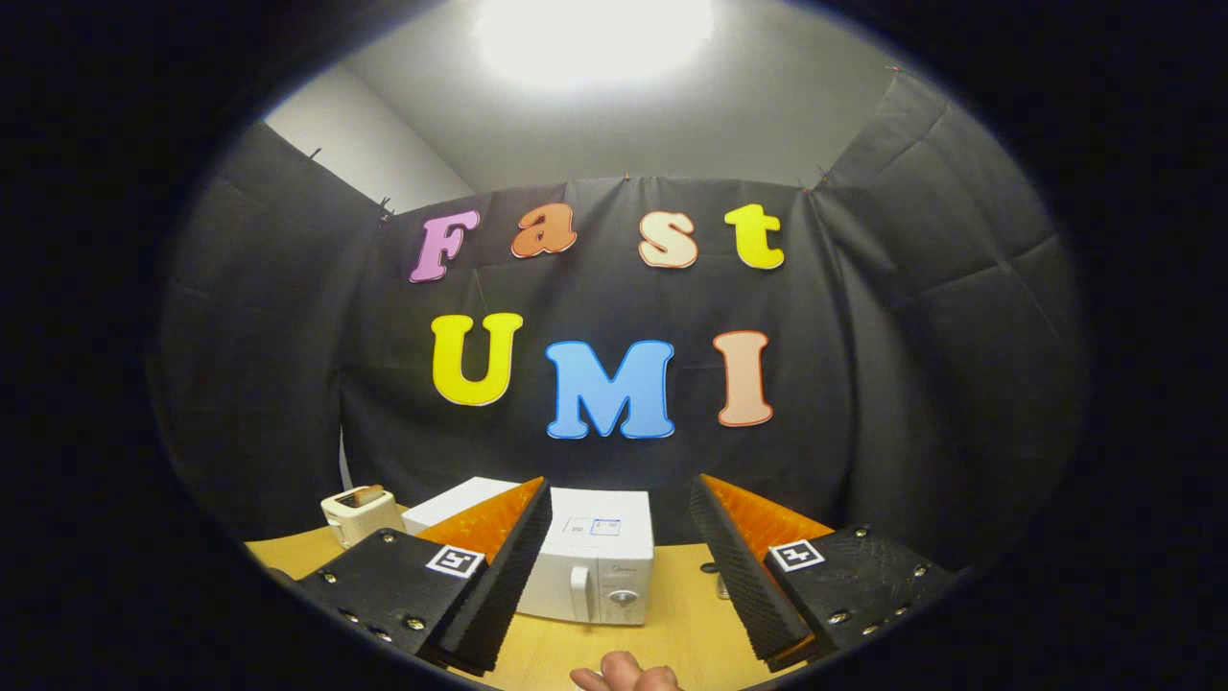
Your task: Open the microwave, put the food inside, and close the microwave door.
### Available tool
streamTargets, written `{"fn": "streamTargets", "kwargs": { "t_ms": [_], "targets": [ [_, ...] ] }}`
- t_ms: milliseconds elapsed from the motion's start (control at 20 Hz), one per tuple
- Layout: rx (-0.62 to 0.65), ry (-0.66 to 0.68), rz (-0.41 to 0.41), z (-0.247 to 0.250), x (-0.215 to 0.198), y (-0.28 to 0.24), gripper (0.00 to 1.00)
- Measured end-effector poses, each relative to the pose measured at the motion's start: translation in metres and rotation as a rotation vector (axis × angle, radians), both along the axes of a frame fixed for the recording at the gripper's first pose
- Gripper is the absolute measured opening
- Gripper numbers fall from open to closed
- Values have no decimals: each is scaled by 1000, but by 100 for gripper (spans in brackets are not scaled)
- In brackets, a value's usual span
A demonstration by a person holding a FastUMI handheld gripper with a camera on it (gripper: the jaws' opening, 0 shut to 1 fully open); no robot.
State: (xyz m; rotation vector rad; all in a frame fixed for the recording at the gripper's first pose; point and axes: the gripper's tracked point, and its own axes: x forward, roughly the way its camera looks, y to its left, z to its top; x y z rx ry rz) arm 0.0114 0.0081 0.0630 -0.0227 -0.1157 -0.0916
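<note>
microwave (590,566) beyond open hand-held gripper (621,523)

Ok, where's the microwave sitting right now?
The microwave stands door shut on the wooden table, just ahead of the open gripper and partly behind one finger, with the toaster beside it.

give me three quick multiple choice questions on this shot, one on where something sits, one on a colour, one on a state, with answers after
1. Where is the toaster?
A. on top of the microwave
B. on the table beside the microwave
C. between the fingers

2. What colour is the microwave?
A. white
B. red
C. black

3. How is the microwave door?
A. wide open
B. taken off
C. closed

Answers:
1 B: the toaster stands on the wooden table next to the microwave, past one finger.
2 A: its body and door are white.
3 C: the door with its handle lies flush on the front, while the gripper hangs open ahead of it, holding nothing.
</note>
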Motion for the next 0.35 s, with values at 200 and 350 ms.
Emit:
{"fn": "streamTargets", "kwargs": {
  "t_ms": [200, 350],
  "targets": [
    [48, -7, 28, -9, -12, -13, 93],
    [47, -25, 13, -40, 0, -38, 93]
  ]
}}
